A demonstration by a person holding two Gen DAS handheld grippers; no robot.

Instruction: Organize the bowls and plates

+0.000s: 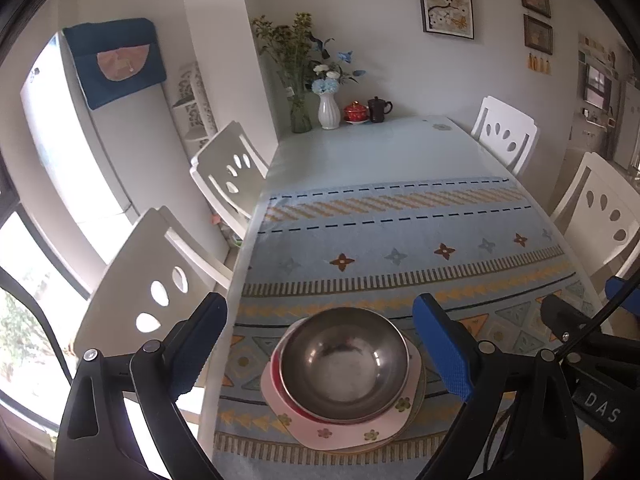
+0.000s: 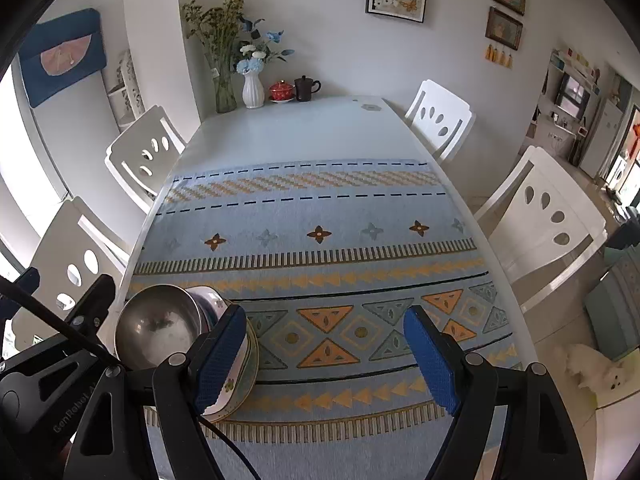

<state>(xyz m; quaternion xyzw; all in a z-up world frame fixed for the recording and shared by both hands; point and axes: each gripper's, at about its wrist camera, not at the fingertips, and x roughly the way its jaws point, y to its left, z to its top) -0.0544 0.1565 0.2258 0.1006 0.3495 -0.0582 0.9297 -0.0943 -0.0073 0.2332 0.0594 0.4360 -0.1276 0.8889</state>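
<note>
A steel bowl sits nested in a red-rimmed bowl on a pink flowered plate, stacked on the patterned cloth near the table's front edge. My left gripper is open, its blue pads either side of the stack and above it, holding nothing. In the right wrist view the same steel bowl and plate lie at the lower left. My right gripper is open and empty, to the right of the stack, its left pad overlapping the plate's edge in view.
The blue patterned cloth covers the near half of the white table. A white vase, a glass vase, a red lidded cup and a dark mug stand at the far end. White chairs line both sides.
</note>
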